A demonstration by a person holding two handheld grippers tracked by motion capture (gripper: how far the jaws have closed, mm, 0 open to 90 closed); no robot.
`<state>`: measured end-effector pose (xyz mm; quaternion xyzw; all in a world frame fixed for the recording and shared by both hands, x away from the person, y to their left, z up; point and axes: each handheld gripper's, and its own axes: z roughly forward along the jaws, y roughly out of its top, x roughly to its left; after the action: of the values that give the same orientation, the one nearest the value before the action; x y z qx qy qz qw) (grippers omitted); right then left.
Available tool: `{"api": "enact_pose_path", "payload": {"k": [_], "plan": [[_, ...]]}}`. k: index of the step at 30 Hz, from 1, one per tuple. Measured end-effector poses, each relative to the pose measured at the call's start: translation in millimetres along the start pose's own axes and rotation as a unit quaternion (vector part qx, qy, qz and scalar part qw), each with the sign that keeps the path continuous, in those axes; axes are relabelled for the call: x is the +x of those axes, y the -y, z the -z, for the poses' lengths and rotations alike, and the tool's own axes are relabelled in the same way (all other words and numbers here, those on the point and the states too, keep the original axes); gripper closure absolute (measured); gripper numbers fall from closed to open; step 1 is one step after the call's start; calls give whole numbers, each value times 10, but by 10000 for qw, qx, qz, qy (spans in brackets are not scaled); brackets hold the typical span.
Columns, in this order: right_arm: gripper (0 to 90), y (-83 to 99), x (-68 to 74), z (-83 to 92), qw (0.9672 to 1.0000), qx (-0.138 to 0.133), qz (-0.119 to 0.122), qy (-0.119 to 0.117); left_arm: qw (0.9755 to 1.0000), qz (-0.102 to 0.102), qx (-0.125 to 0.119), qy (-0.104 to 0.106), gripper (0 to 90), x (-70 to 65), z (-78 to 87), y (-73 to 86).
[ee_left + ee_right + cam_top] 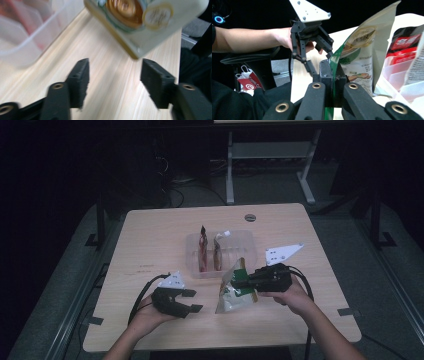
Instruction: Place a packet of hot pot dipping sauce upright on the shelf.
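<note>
The snack pouch [235, 290] hangs just above the bench [150, 235], clamped by its green edge in the closed jaws of the right gripper [239, 281], near the front and a little right of the middle. In the right gripper view the pouch [359, 57] stands upright, its green strip pinched between the two black jaws, with the printed face turned to the right. The left gripper [192, 301] sits to the left of the pouch, apart from it, held low over the bench by the person's left hand [150, 317]. Its jaws stand open with nothing between them; in the left gripper view the bottom corner of the pouch [150, 22] hangs beyond the gripper [113, 82], not touching either pad. Just behind the pouch lies a clear plastic tray [192, 255] with two other pouches [202, 250] standing in it.
</note>
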<state>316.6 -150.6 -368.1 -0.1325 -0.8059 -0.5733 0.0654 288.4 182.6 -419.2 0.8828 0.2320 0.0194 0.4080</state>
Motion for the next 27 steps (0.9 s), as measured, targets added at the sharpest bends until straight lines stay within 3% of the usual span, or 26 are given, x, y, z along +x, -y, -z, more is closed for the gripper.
{"api": "enact_pose_path", "payload": {"k": [6,11,17,27], "plan": [[897,-41,-32,89,9999,-66,86,39,9996,176,94,-205,272,29,49,111],[897,-112,-71,196,9996,-150,164,174,9994,155,91,-298,222,56,61,136],[897,-206,-136,301,9987,-273,208,382,9992,159,15,-371,206,99,108,158],[897,-392,-391,409,9962,-371,233,754,9988,197,-53,-441,195,136,163,195]]}}
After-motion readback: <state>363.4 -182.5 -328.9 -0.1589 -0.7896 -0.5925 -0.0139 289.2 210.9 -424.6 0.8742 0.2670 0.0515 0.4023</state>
